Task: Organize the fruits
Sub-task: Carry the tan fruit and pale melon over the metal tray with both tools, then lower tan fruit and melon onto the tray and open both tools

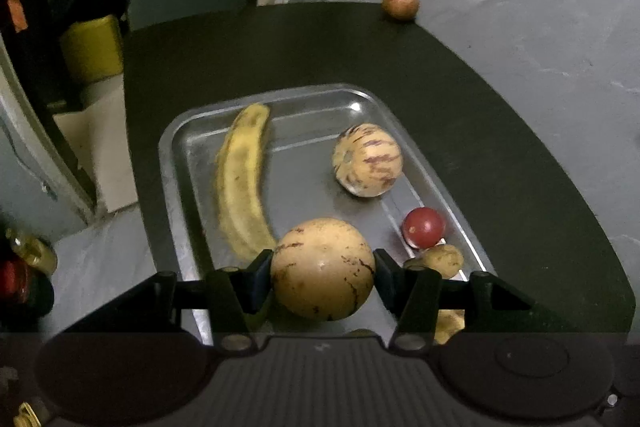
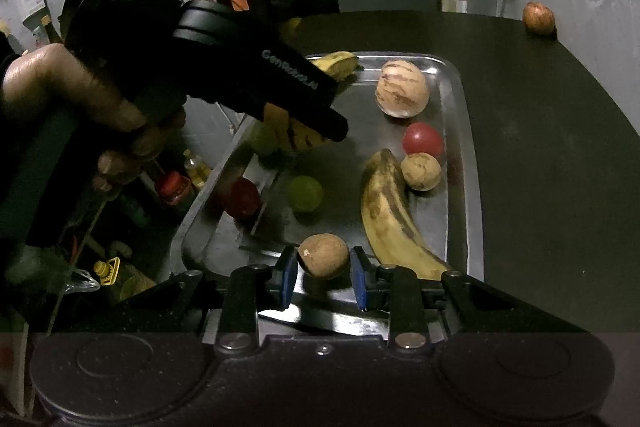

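Dim room, black table (image 1: 480, 115), steel tray (image 1: 176, 147); left gripper (image 1: 323, 269) clamps a striped melon (image 1: 322, 267), right gripper (image 2: 324, 267) a brown fruit (image 2: 324, 255), both angled down.

Banana (image 1: 240, 183): showing yellow with brown flecks. Second banana (image 2: 390, 215): yellow, carrying dark brown streaks. Round melon (image 1: 367, 159): cream, wearing purple stripes. Held melon (image 1: 322, 269): tan, showing thin maroon streaks. Tomato (image 2: 423, 139): glowing red. Lime (image 2: 305, 193): showing green. Tray (image 1: 180, 147): gleaming silver. Surface (image 1: 500, 131): lying black. Tool pads (image 2: 289, 279): showing blue.
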A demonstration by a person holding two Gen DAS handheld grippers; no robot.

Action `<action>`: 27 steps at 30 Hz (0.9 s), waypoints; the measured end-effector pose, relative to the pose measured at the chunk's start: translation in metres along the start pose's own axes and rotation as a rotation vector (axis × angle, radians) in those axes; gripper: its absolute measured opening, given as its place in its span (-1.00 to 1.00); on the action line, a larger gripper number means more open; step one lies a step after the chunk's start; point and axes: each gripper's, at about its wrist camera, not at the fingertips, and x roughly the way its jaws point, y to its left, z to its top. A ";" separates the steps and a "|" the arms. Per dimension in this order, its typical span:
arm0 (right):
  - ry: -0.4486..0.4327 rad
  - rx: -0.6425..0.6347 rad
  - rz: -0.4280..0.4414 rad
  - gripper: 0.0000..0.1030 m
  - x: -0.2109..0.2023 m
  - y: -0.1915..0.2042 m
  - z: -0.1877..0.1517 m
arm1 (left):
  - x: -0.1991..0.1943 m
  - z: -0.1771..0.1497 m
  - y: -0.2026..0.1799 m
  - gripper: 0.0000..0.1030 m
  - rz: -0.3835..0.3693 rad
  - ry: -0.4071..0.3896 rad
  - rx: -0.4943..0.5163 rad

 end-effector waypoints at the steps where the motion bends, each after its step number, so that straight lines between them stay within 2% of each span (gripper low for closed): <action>1: 0.004 0.003 0.000 -0.41 0.001 -0.001 0.000 | 0.001 0.000 0.001 0.10 0.002 0.005 -0.006; 27: 0.030 0.040 0.004 -0.39 0.009 -0.008 0.001 | 0.004 -0.003 0.003 0.12 -0.010 0.005 -0.026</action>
